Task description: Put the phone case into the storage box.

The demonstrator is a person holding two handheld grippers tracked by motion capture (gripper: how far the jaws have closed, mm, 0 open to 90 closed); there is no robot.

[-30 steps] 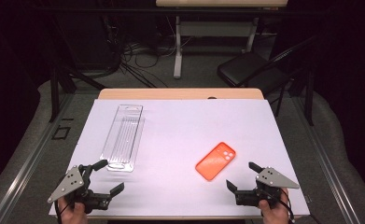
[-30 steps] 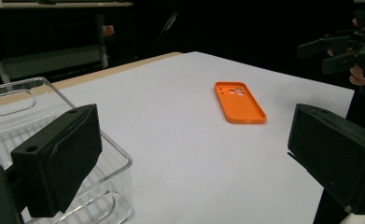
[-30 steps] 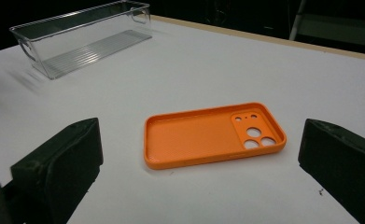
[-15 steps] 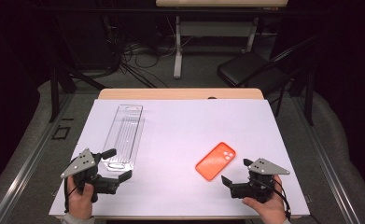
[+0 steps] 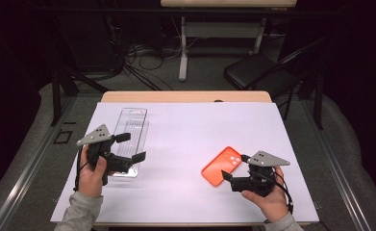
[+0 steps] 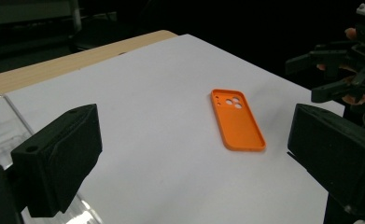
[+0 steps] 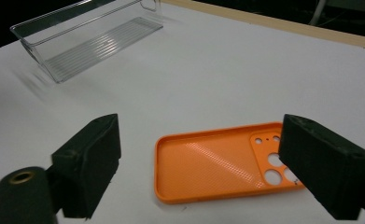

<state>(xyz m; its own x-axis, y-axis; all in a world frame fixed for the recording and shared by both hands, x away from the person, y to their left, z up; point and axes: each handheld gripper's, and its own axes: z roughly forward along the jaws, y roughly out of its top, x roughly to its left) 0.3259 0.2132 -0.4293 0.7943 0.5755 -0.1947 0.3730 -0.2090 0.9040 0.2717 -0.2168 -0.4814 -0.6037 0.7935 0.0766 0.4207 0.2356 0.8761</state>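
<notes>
An orange phone case lies flat, hollow side up, on the white sheet at the right. A clear plastic tray lies lengthwise at the left. My right gripper hovers at the case's near right edge. Its jaws have just been closing a little but still stand wide, and the case lies low between them without touching the pads. My left gripper is open over the tray's near end, with nothing between its jaws. In the left gripper view, the case and the right gripper lie beyond them.
The white sheet covers the wooden table. A black chair and a table leg stand on the floor beyond the far edge. Cables lie on the floor at the back left.
My left hand has moved up and forward from the near left corner to the tray's near end. My right hand has moved left and forward to the case's edge.
</notes>
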